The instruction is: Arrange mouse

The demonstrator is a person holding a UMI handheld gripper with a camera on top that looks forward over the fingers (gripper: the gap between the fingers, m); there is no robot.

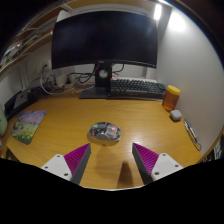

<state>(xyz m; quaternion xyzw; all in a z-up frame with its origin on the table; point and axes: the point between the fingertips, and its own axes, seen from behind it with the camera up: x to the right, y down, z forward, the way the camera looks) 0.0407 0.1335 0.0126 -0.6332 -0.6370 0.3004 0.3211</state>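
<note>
Two pink-padded fingers of the gripper [110, 160] stand wide apart, holding nothing, lined up to reach the small grey computer mouse [103, 131] on the wooden desk [60, 120].

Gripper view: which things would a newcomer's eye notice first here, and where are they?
The big dark monitor stands at the far side of the wooden desk, with a keyboard before it. A grey mouse lies just ahead of the open gripper. An orange container stands right of the keyboard.
</note>
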